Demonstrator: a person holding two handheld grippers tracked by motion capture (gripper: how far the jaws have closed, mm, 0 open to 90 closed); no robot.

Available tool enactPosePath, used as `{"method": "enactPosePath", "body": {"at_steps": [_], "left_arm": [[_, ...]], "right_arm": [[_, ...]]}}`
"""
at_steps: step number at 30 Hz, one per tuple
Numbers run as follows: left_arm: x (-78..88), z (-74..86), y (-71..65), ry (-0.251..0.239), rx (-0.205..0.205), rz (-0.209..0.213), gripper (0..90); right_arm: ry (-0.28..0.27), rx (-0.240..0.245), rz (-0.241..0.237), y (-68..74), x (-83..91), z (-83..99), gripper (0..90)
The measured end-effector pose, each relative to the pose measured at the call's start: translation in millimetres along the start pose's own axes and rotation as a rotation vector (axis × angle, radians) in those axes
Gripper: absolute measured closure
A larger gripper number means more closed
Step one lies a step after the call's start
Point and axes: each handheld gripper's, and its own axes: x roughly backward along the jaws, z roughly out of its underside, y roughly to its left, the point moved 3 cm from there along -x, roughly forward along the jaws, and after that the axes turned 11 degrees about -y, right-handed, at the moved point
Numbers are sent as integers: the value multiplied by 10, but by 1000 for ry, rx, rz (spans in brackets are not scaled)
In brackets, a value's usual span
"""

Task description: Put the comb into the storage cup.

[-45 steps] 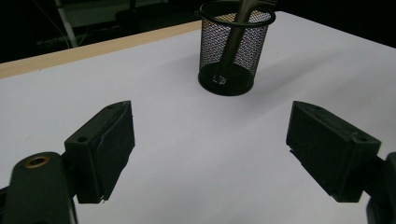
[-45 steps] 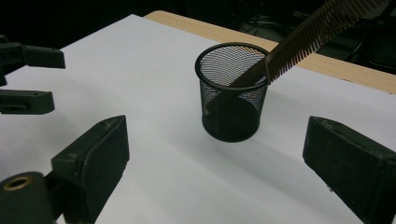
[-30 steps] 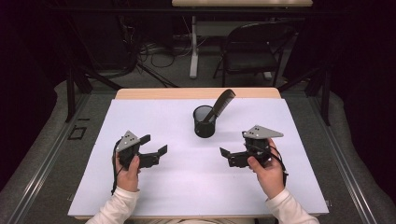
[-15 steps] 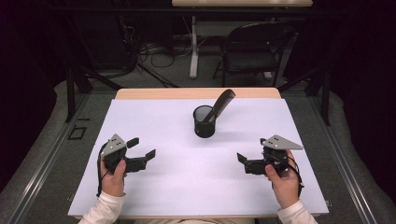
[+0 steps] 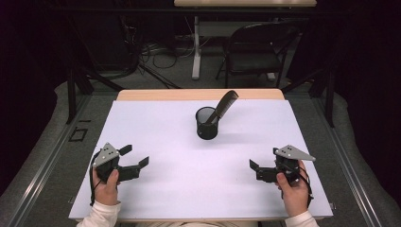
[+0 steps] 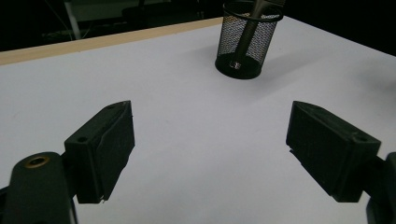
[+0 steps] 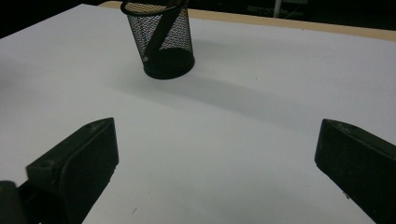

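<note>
Black mesh cup (image 5: 207, 124) w/ dark comb (image 5: 223, 106) leaning inside, centre of frame on the white table (image 5: 161, 127). Left gripper (image 5: 135, 160) lower left, right gripper (image 5: 257, 161) lower right; both w/ jaws spread wide, nothing between them, well apart from cup.

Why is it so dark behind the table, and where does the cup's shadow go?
High view: light falls on the white table, the room behind stays dim, and the cup casts a faint shadow to its right. Right gripper view: the shadow stretches rightward from the cup, and the near jaws look soft and blurry. Left gripper view: the cup is fairly sharp, and its comb shows through the mesh.
</note>
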Motion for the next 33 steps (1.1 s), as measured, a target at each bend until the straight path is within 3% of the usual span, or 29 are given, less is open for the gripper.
{"method": "enactPosePath", "body": {"at_steps": [17, 33], "left_arm": [[26, 91, 123, -15, 23, -13, 157], [-1, 141, 161, 2, 27, -19, 157]], "right_arm": [[9, -19, 16, -154, -48, 252, 0], [12, -24, 33, -235, -68, 322, 0]]}}
